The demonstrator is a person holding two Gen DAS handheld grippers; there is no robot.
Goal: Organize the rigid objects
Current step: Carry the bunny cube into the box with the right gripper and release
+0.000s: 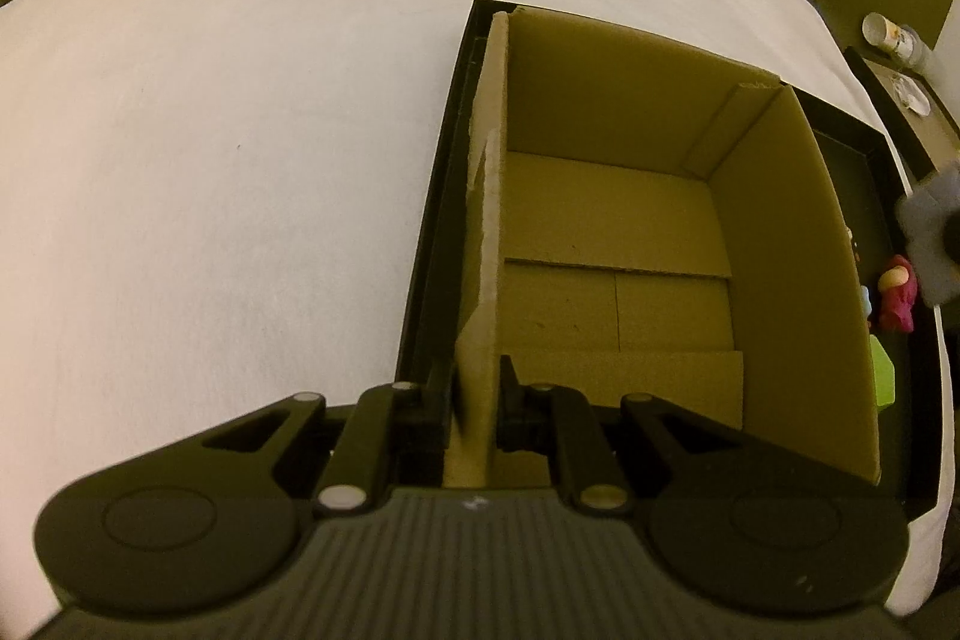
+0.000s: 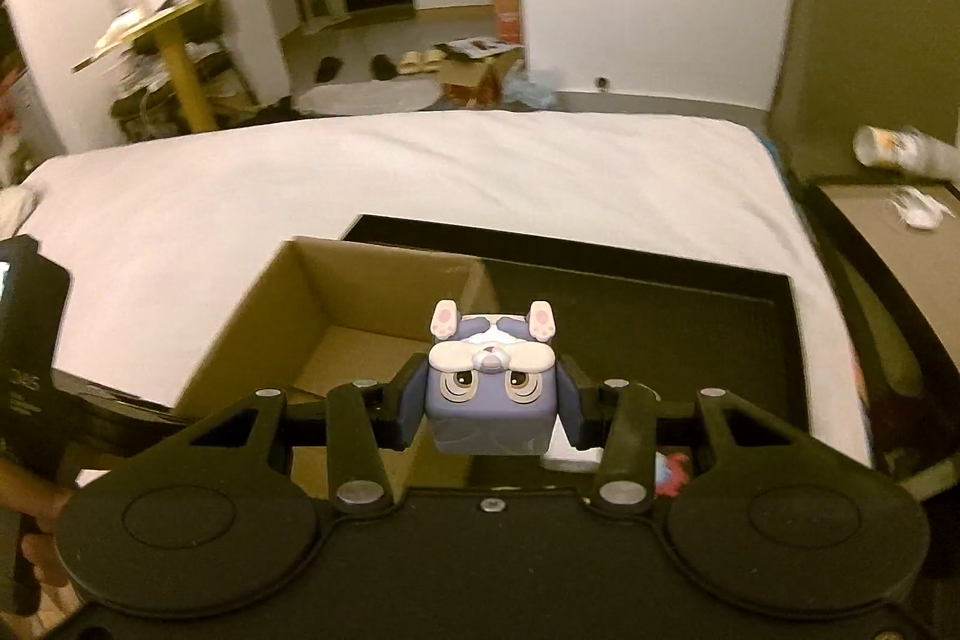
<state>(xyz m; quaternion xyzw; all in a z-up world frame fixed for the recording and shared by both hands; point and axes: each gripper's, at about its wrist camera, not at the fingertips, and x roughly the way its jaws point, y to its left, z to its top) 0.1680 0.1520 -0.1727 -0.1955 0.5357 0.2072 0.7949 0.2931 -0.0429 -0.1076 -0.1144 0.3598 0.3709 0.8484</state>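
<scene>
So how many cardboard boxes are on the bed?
1: an open brown cardboard box, empty as far as I can see, sitting in the black tray on the white bed. Another could be hidden out of view.

A white-sheeted bed (image 1: 210, 130) is carrying a black tray (image 2: 630, 280), which is lying directly on its right portion.

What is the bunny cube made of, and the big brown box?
The purple cube-shaped bunny toy looks like hard plastic: smooth, faintly glossy faces with painted eyes. The open brown box looks like matte corrugated cardboard: its torn wall edge shows a rough, papery core.
</scene>
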